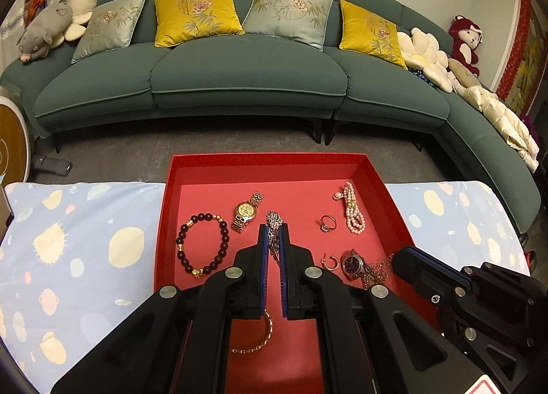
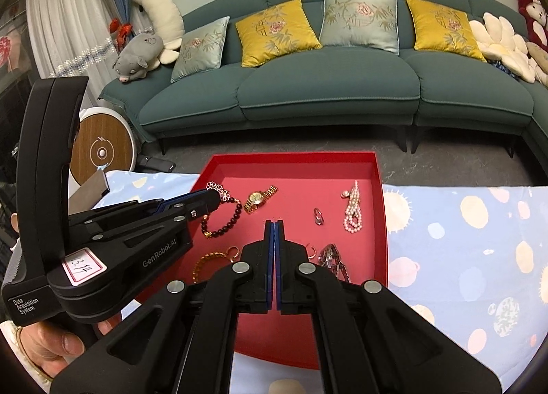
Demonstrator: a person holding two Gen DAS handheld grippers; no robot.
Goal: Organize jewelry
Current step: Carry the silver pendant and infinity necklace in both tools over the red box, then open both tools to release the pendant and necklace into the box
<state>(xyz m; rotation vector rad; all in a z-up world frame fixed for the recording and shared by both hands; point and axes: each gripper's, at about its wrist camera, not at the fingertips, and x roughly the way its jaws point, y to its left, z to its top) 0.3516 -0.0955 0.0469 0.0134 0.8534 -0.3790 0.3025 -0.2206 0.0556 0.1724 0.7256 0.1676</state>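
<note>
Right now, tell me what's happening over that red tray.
A person holds a gripper in each hand above the red tray of jewelry. The left gripper is shut on a silver chain, held over the tray. The right gripper is shut and empty. A beaded bracelet, gold watch, ring, pearl bracelet, dark-faced watch and gold chain lie loose inside.

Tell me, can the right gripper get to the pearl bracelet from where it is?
Probably yes. The right gripper is shut and empty over the red tray, and the pearl bracelet lies just ahead to its right with only bare tray floor between. It must open first.
</note>
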